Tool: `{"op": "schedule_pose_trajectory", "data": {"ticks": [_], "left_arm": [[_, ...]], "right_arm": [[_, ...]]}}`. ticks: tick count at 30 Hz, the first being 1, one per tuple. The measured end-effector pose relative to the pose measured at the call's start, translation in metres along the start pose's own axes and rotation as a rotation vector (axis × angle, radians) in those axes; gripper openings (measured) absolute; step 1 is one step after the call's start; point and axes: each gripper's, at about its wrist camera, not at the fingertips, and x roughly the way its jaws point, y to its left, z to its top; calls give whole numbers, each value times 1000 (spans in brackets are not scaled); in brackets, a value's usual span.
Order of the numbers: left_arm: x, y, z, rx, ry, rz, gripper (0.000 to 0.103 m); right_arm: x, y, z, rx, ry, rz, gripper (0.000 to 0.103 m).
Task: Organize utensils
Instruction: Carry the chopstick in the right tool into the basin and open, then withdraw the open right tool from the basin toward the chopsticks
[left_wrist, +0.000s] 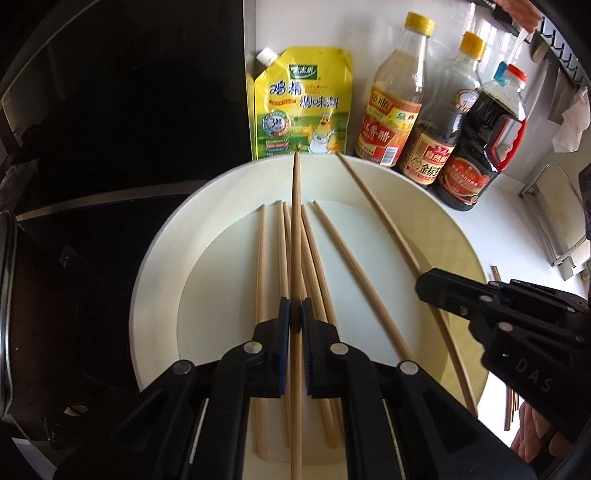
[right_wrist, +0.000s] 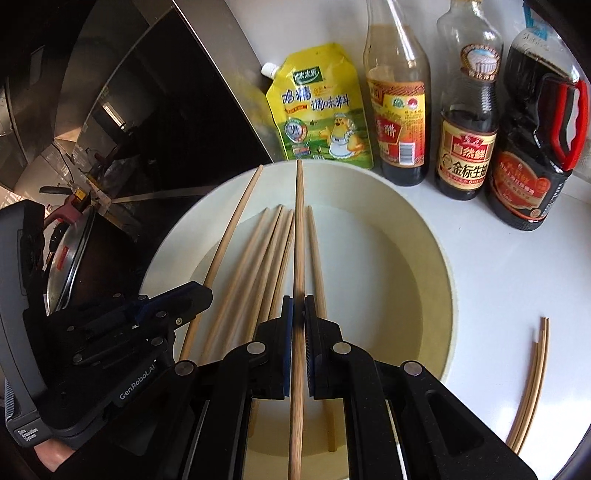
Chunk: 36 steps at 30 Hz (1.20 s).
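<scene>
— What have your claws got?
— My left claw (left_wrist: 295, 314) pinches one chopstick (left_wrist: 295, 229); my right claw (right_wrist: 298, 310) pinches another chopstick (right_wrist: 299, 229), both over the white plate (right_wrist: 413, 229).
— And the rest?
— Loose chopsticks (left_wrist: 321, 266) lie in the plate; a few more (right_wrist: 532, 387) lie on the counter (right_wrist: 517, 280) toward its right edge.

Left gripper (left_wrist: 295, 314) clamps one chopstick (left_wrist: 296, 221) above the plate (left_wrist: 424, 221) — others lie there.

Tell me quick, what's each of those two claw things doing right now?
Left gripper: jaws shut on one chopstick above the plate.
Right gripper: jaws shut on another chopstick.
</scene>
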Motion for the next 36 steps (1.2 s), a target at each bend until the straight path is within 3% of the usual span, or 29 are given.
{"op": "schedule_pose_trajectory", "data": {"ticks": [7, 14, 19, 36], "left_arm": [[11, 7, -1, -29, 32, 6, 8], [4, 14, -1, -57, 16, 18, 33], [-7, 14, -3, -63, -7, 19, 42], [-45, -11, -16, -41, -62, 0, 46]], "right_arm": [[14, -1, -3, 6, 39, -11, 7], [2, -5, -6, 9, 15, -35, 10], [-8, -8, -11, 16, 5, -38, 11], [-54, -14, -38, 40, -60, -47, 20]]}}
